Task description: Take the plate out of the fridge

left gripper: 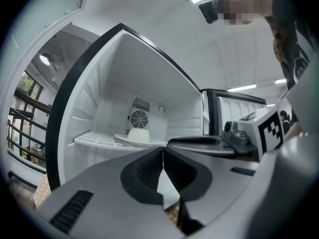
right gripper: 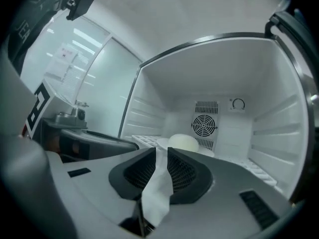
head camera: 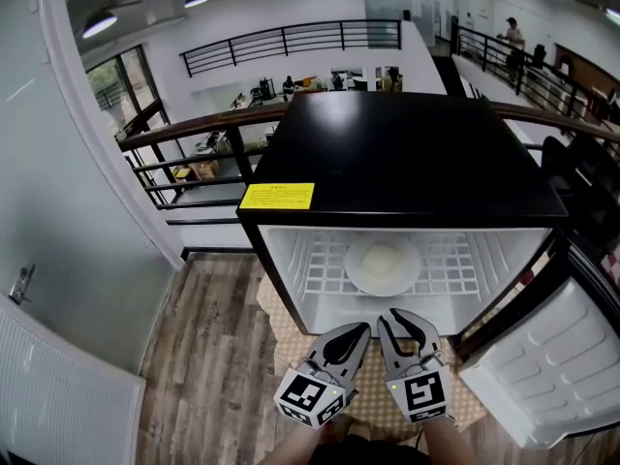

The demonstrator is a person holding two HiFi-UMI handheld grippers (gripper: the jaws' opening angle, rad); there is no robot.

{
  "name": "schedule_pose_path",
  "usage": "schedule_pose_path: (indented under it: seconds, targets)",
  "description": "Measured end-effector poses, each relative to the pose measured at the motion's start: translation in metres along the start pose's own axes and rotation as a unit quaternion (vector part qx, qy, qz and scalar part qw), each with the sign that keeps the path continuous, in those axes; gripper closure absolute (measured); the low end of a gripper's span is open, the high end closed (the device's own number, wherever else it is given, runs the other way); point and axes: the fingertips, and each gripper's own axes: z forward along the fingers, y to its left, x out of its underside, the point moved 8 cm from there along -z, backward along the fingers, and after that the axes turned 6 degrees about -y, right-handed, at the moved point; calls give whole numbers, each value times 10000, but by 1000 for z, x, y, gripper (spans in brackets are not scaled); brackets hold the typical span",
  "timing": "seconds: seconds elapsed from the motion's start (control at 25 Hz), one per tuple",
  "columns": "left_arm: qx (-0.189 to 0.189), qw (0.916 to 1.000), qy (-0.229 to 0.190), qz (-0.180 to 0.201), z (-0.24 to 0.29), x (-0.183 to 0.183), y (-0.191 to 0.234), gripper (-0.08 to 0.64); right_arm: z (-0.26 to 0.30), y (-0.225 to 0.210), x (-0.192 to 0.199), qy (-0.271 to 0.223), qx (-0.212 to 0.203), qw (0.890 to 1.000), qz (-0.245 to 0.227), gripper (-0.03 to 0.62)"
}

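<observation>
A white plate (head camera: 384, 281) with a pale domed food item on it rests on the wire shelf (head camera: 455, 269) inside the open black mini fridge (head camera: 407, 153). The plate (left gripper: 124, 139) also shows in the left gripper view, in front of the rear fan. In the right gripper view the plate (right gripper: 160, 143) sits just beyond the jaws. Both grippers hover side by side outside the fridge's front opening, short of the plate. My left gripper (head camera: 362, 328) (left gripper: 163, 151) is shut and empty. My right gripper (head camera: 393, 316) (right gripper: 159, 151) is open by a narrow gap, holding nothing.
The fridge door (head camera: 552, 376) hangs open at the lower right. A yellow label (head camera: 277, 196) marks the fridge top's front left edge. A woven mat (head camera: 287, 329) lies under the fridge on the wood floor (head camera: 213, 356). A railing (head camera: 194, 153) runs behind.
</observation>
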Motion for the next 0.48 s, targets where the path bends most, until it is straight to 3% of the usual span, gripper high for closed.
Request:
schedule_pose_path:
  seconds: [0.08,0.24,0.48]
  targets:
    - [-44,10000,-30,3,3,2,0,551,3,-4,-3,69,43,9982,-591,535]
    - [-71,10000,-42,-32,6,6,-2,551,15,-5,-6,283,3,9844,-1736,515]
    - [-15,10000,-62,-67,10,5,0,551,30,-4,-5,607,-187,9628,-2627,503]
